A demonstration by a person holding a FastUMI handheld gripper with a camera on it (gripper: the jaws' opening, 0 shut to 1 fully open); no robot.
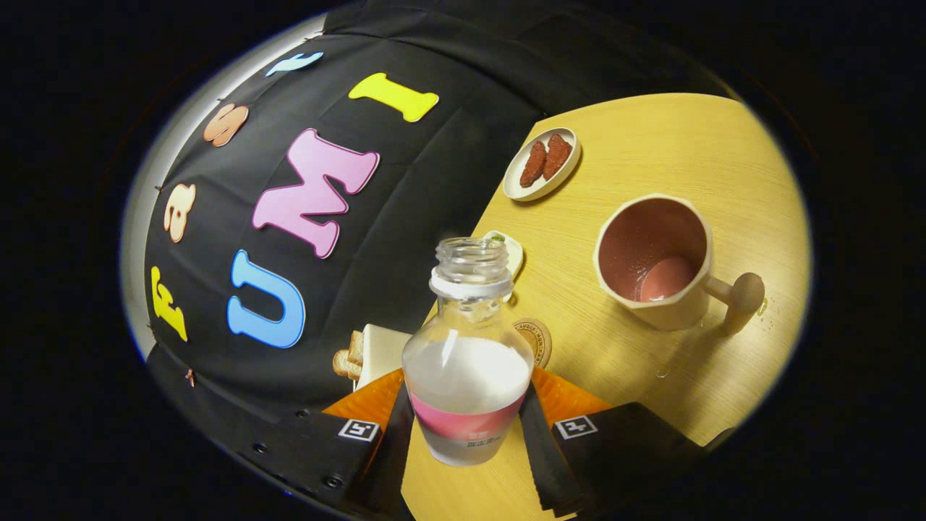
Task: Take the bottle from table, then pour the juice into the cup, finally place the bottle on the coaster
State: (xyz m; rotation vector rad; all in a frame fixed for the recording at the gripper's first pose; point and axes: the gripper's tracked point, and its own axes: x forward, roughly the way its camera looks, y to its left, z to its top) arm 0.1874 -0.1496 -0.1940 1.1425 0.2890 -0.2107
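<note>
My gripper (466, 412) is shut on a clear, uncapped bottle (468, 362) with a pink label band, one finger pressing on each side of its lower body. The bottle holds whitish liquid in its lower half and the whole view is tilted. Beyond the fingers, to the right, stands a cream cup (660, 262) with a pink inside and a knob handle; a little pink juice lies at its bottom. A round cork coaster (539, 339) lies on the wooden table (673, 145) just behind the bottle, partly hidden by it.
A small oval dish (542, 163) with two reddish-brown pieces sits at the table's far edge. A little white dish (509, 250) shows behind the bottle neck. A white plate with bread (369, 352) sits by the left finger. Drops of liquid lie near the cup's handle.
</note>
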